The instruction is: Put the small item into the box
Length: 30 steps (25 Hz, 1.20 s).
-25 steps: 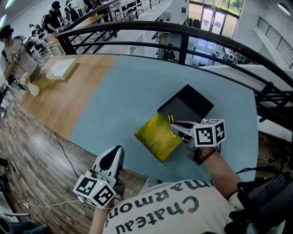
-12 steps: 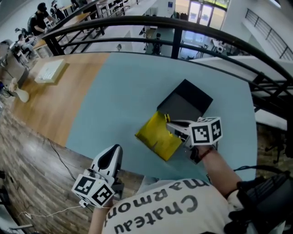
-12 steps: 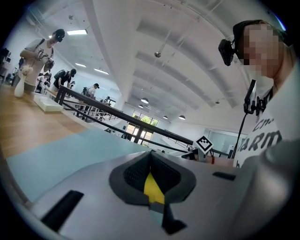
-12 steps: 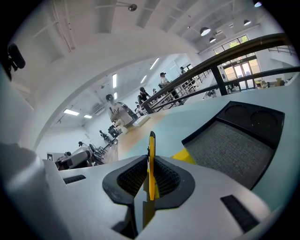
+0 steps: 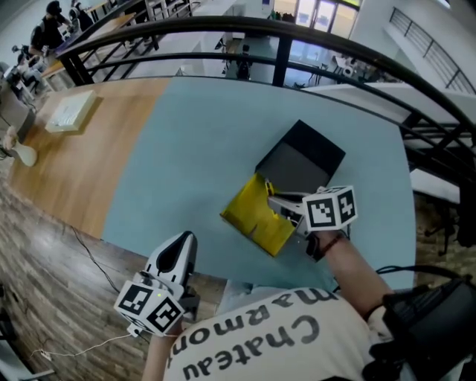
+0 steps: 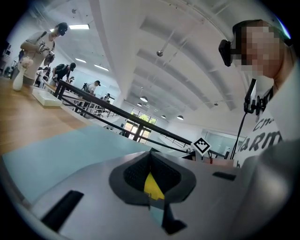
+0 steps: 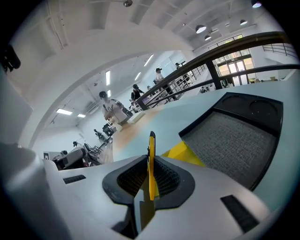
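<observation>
A thin yellow item with a black tip (image 7: 151,161) stands on edge between the jaws of my right gripper (image 7: 151,178), which is shut on it. In the head view this right gripper (image 5: 274,201) hovers where the yellow box piece (image 5: 253,217) meets the open black box (image 5: 301,158). The black box (image 7: 234,133) has a grey lining and lies just right of the held item, with the yellow box piece (image 7: 183,153) beside it. My left gripper (image 5: 178,257) stays low by the table's near edge, its jaws together and holding nothing. That left gripper (image 6: 151,176) points toward the distant yellow piece.
The boxes rest on a light blue mat (image 5: 201,141) over a wooden table (image 5: 82,156). A black railing (image 5: 282,33) curves behind the table. A white keyboard-like slab (image 5: 67,110) lies far left. People stand at desks (image 5: 44,22) in the background.
The right gripper with the yellow item has shifted slightly left and down over the boxes' junction. The left gripper has hardly moved.
</observation>
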Each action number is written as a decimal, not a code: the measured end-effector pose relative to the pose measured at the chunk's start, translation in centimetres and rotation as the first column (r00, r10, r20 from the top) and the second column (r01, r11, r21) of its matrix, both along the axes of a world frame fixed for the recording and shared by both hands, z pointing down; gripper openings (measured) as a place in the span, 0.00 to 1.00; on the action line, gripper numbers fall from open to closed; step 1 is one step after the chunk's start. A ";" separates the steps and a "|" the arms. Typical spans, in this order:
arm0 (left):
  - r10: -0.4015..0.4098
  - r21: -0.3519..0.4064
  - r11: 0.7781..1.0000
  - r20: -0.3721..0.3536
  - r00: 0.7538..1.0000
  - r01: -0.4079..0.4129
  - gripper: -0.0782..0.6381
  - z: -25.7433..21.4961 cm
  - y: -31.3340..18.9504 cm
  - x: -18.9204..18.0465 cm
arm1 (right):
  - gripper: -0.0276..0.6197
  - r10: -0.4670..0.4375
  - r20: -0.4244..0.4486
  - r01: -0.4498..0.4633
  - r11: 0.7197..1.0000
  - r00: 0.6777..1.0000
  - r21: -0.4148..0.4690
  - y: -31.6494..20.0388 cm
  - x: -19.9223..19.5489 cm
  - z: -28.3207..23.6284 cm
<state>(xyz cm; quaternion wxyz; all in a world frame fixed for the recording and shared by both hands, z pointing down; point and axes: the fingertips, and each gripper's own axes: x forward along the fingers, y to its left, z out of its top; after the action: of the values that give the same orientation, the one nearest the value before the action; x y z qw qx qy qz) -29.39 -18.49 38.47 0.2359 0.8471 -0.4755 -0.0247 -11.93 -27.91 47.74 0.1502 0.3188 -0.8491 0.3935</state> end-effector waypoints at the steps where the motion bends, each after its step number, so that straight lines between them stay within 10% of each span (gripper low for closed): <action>1: 0.000 0.001 1.000 -0.001 1.000 0.000 0.12 0.0 0.0 -0.1 | 0.14 -0.001 -0.007 0.000 1.000 1.000 -0.005 0.0 -0.1 0.3; 30: -0.052 -0.004 0.999 -0.009 0.999 0.052 0.12 0.5 -0.7 -1.8 | 0.14 0.000 -0.297 -0.037 0.992 0.955 -0.118 -1.7 1.4 9.0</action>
<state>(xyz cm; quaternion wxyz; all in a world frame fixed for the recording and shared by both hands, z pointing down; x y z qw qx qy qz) -31.19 -19.22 38.95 0.2386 0.8340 -0.4964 -0.0337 -10.51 -29.65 56.73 0.2913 0.3724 -0.7882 0.3940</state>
